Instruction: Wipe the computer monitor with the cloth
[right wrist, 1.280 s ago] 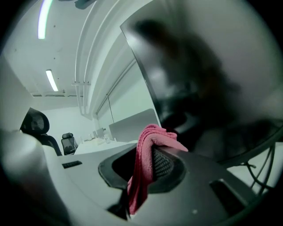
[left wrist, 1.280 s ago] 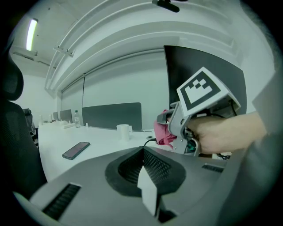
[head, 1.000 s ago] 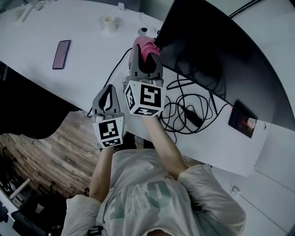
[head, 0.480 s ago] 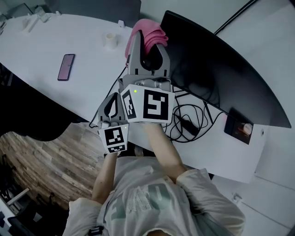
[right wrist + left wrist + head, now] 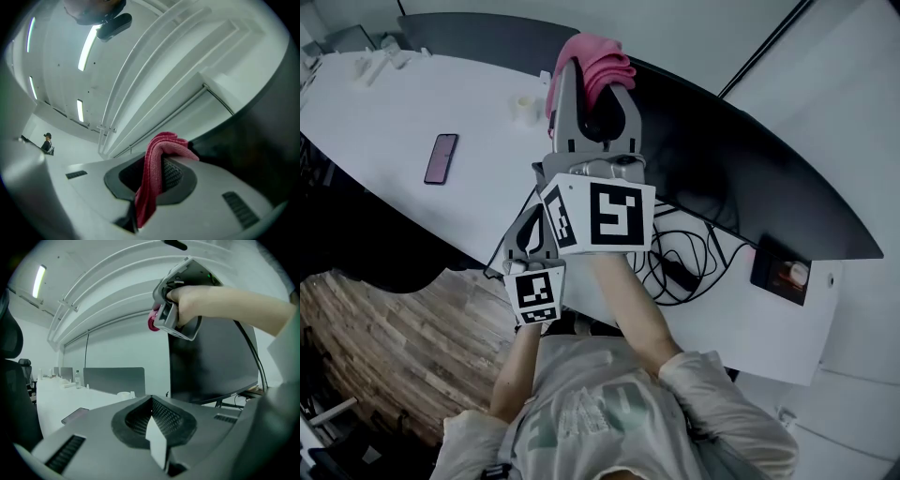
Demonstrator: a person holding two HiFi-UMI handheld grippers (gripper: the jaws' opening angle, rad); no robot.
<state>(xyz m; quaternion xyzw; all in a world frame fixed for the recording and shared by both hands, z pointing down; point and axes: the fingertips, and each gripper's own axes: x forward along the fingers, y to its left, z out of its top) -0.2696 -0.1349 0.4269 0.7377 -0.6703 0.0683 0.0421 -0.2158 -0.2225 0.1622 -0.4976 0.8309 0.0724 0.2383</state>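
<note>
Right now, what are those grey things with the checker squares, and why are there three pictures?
They are tongs that a person holds, one in each hand. The cubes with squares are part of them. One picture comes from a camera on the person's head, looking down. The other two come from cameras riding on each pair of tongs. The right tongs pinch a pink cloth, held up near the black monitor. The left tongs are shut with nothing in them. On the white desk lie a phone and some cables.
</note>
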